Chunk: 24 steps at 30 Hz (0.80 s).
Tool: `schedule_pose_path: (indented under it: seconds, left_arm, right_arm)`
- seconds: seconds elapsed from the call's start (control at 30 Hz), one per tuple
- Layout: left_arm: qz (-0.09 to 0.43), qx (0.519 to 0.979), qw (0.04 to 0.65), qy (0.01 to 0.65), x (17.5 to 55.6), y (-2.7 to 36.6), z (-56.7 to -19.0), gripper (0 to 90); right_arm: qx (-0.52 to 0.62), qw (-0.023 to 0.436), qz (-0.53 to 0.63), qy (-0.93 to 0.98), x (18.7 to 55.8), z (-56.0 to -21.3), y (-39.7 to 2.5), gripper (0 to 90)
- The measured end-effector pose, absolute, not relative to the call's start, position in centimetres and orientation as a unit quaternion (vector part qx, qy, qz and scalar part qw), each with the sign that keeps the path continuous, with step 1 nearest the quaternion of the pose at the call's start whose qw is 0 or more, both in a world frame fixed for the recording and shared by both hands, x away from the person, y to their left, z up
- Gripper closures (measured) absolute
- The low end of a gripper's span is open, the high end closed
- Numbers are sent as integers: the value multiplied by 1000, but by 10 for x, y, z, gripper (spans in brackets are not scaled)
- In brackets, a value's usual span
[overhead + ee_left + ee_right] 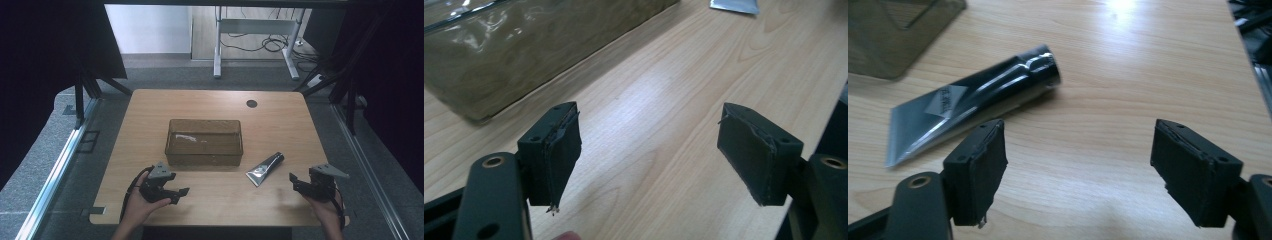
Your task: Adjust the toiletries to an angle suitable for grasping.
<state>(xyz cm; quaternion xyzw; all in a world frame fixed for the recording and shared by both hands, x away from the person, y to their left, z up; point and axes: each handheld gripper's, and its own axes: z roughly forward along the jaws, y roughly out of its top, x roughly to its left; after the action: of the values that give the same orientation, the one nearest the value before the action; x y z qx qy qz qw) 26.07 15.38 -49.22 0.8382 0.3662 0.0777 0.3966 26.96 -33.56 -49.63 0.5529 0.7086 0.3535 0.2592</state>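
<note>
Tube [973, 100] lies flat on the table [1108, 75], just ahead-left of the right gripper [1078, 175], jaws wide apart

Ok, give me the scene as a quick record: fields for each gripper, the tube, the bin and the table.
left gripper: open, holding nothing, near the table's front edge, in front of the bin
right gripper: open, holding nothing, just right of the tube
tube: dark, lying flat on the table, right of the bin, crimped end toward the person
bin: translucent brown, open top; a pale streak shows inside, unclear what
table: light wood, dark round hole near the far edge
</note>
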Motion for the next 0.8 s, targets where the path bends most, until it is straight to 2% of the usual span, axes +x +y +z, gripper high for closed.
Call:
schedule_pose_path:
  seconds: [0.07,0.1,0.17,0.37,0.43,0.5,0.53,0.6,0.67,0.8]
  left_arm:
    - [79,838,395,368,262,155,-493,258]
    - [78,837,395,371,262,156,-494,258]
    - [82,837,390,375,264,158,-495,258]
    - [88,833,394,379,263,163,-492,258]
    - [90,832,397,377,262,164,-490,258]
    - [92,830,400,377,262,165,-489,258]
    - [93,829,401,378,262,165,-489,258]
    - [92,830,399,380,262,164,-490,258]
    - [91,832,395,379,263,163,-492,258]
    - [91,832,393,380,263,161,-494,258]
  right_arm:
    - [551,255,357,710,271,-497,-334,250]
    - [544,246,362,715,274,-500,-332,293]
    - [543,239,361,720,276,-501,-330,299]
    - [521,244,368,730,277,-500,-324,375]
    - [513,236,383,731,274,-495,-323,431]
    - [509,233,388,732,273,-494,-323,437]
    - [504,226,391,736,274,-490,-320,510]
    - [499,225,390,740,275,-490,-317,525]
    - [485,220,391,751,282,-486,-307,615]
    - [469,212,401,758,289,-480,-297,645]
